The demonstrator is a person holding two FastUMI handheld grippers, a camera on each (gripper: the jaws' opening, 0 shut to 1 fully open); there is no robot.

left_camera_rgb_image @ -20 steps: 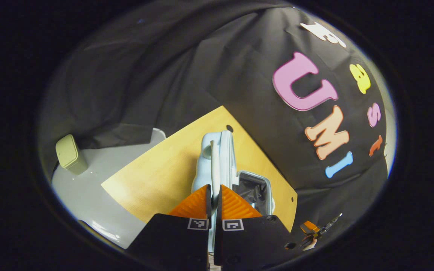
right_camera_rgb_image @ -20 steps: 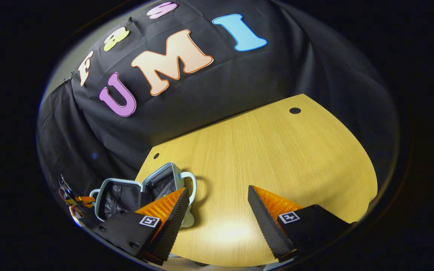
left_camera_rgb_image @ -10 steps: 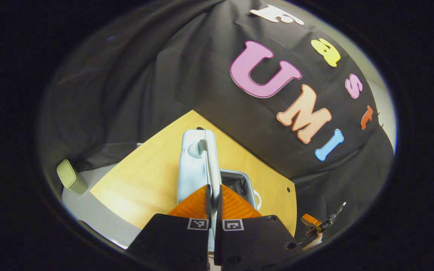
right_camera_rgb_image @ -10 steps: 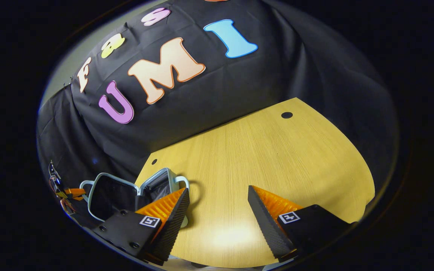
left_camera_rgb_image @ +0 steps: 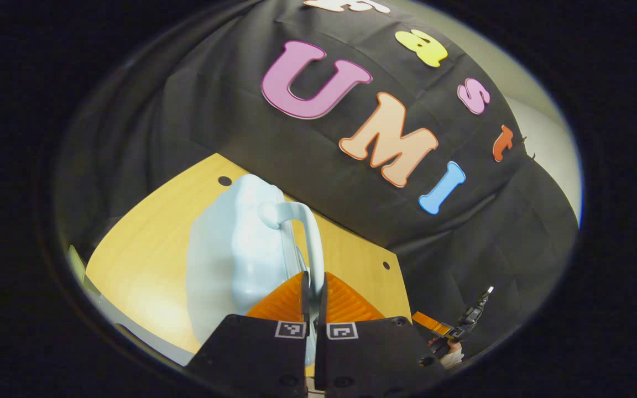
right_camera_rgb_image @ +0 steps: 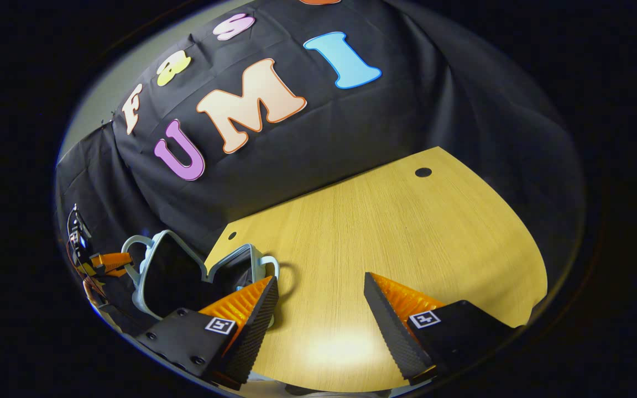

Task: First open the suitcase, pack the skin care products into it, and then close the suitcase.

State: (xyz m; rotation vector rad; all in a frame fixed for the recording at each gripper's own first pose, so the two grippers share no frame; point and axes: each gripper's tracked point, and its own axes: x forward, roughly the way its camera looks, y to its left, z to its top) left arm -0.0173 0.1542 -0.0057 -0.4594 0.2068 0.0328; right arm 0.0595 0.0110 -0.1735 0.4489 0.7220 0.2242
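My left gripper is shut on the rim of the pale blue suitcase lid, just below its curved handle. The lid's outer shell faces the left gripper view and hides the inside. In the right gripper view the suitcase lies spread open at the table's left corner, its dark lining showing in both halves. The left gripper holds the outer half there. My right gripper hangs open over the bare wooden table, to the right of the suitcase, with nothing between its fingers.
The wooden table has small round holes near its back corners. Black cloth hangs close behind it. A pale green bin stands on the floor beyond the table's left edge. My right gripper shows far right in the left gripper view.
My left gripper has swung the lid outward and the suitcase now gapes wider. The right gripper has barely moved.
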